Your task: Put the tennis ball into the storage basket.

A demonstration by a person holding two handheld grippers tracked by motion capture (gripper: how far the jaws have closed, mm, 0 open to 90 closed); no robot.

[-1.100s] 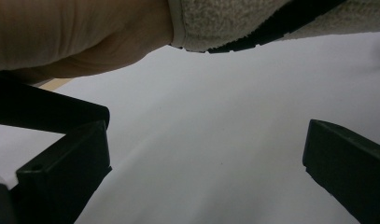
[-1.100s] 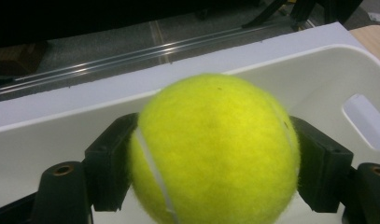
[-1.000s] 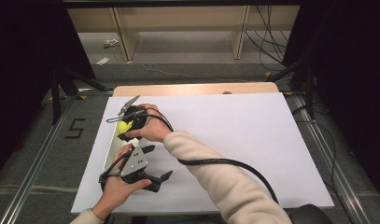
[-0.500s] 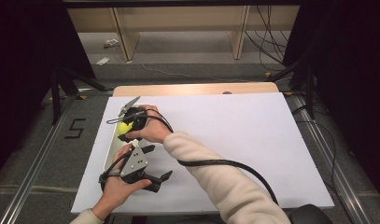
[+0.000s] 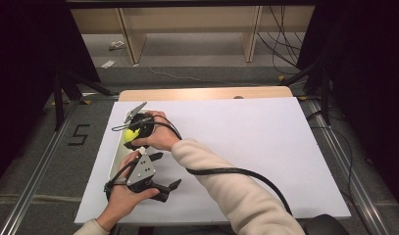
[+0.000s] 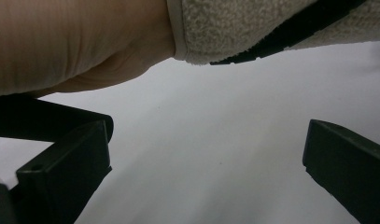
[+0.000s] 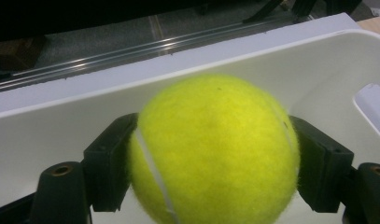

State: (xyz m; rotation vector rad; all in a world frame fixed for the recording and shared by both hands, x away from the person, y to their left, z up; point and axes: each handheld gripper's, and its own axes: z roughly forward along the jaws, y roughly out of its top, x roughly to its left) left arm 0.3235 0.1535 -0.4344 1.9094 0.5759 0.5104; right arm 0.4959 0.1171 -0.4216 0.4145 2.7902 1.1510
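One tennis ball (image 7: 213,149) is the thing in play, pinched between the two black jaws of the right gripper (image 7: 213,158), a pad flush on each side of it; in the right gripper view the white seam runs down the ball's left face. Ball sits dead centre btwn the jaws, so nothing to reach for – the relation that matters is ball vs. white bin (image 7: 318,70): the ball hangs over the bin's open inside, with the far wall and rim behind it and a handle slot at right. Can't tell whether the ball touches the bin floor or is held just above it. A round ball has no long axis, so release angle shouldn't matter; my read is the next move is either a plain let-go or a lift out. In the high view the right gripper (image 5: 136,128) is at the left edge of the white table (image 5: 265,147), arm crossing over, w/ the ball (image 5: 133,135) showing yellow under the hand. Left gripper (image 5: 160,171) rests nearer the person, jaws spread wide and holding nothing, over bare tabletop just beside the right sleeve (image 6: 253,28).
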